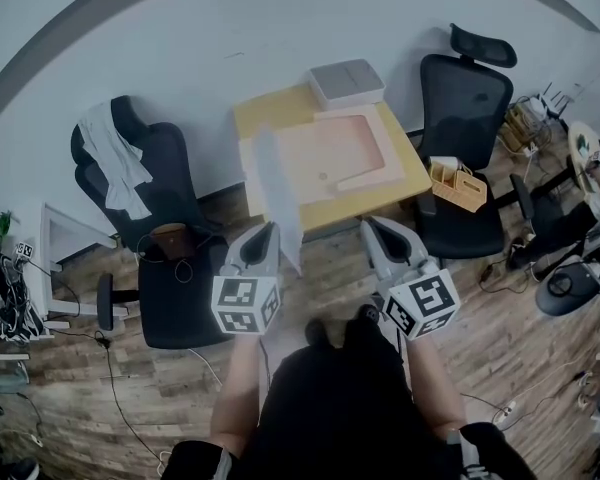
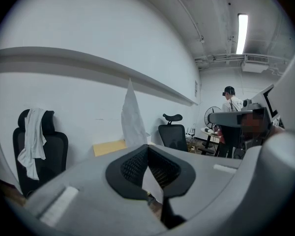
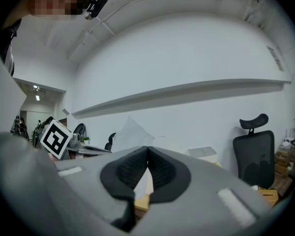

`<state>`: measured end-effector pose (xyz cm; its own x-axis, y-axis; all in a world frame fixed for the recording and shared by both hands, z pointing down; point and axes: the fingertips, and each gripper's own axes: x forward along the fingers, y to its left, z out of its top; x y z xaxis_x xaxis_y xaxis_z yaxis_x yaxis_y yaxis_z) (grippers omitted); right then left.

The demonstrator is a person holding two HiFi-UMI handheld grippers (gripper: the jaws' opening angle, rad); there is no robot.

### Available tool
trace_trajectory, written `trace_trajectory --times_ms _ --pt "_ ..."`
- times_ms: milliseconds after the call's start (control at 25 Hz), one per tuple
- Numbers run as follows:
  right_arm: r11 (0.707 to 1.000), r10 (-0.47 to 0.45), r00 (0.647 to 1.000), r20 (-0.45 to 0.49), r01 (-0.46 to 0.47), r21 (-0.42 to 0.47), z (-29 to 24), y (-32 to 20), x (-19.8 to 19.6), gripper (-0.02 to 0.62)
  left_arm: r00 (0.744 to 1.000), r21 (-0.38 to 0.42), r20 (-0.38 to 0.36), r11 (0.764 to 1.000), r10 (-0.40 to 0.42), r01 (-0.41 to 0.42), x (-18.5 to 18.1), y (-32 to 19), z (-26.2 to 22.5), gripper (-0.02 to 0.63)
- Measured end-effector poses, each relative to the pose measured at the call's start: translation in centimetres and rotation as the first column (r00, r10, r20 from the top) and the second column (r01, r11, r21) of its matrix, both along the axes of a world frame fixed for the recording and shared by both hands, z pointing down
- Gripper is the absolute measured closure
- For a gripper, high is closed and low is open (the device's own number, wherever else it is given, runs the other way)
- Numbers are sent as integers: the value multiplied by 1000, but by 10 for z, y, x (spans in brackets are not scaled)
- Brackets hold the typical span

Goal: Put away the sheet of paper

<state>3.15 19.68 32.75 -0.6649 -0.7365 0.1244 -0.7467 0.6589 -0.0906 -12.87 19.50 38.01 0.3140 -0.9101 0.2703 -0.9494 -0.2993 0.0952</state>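
Yellow worktop [image 1: 265, 108], largely taken up by a shallow wooden tray [image 1: 330, 150], with a grey box [image 1: 346, 82] on the worktop's far edge by the wall. Black office chairs close off both ends: one [image 1: 165, 183] to the worktop's left, another [image 1: 465, 103] to its right. The worktop's near side lies open, except at its near-left corner, where an upright sheet of paper [image 1: 278, 203] stands.

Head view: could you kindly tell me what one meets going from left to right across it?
Black office chair draped with a white cloth → white sheet of paper → grey right gripper with marker cube → black office chair with a headrest
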Motion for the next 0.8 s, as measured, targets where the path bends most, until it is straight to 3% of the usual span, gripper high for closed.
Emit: trace_trajectory --times_ms 360,800 --pt "1000 -11 1000 10 12 -13 7 -18 3 595 1000 -22 7 1000 0 1 4 -16 9 597" --pt "998 -63 997 40 64 -22 6 -85 10 595 998 -60 33 997 -47 48 13 -68 13 597"
